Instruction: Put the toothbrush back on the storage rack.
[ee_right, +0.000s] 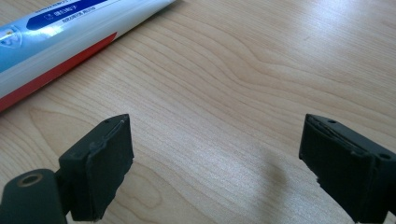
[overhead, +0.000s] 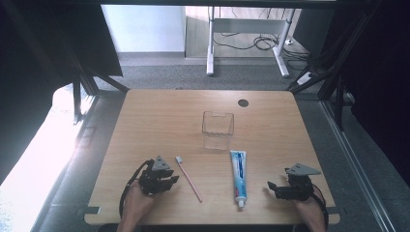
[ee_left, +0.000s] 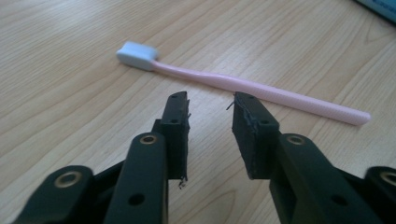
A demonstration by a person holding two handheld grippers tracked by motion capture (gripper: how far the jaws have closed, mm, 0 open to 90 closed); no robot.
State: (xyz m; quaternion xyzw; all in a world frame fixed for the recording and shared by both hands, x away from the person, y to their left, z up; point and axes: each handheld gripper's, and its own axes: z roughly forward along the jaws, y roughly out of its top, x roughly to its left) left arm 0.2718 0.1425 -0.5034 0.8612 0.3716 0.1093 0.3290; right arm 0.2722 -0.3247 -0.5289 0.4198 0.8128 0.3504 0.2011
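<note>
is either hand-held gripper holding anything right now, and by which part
Nothing is held. The left hand-held gripper is open short of the toothbrush; the right hand-held gripper is open beside the toothpaste.

Grey carpet floor [overhead: 159,77] past the desk's far edge. White table legs [overhead: 211,48] with tangled cables [overhead: 258,41]. Bright light at left, maybe a window [overhead: 29,159].
</note>
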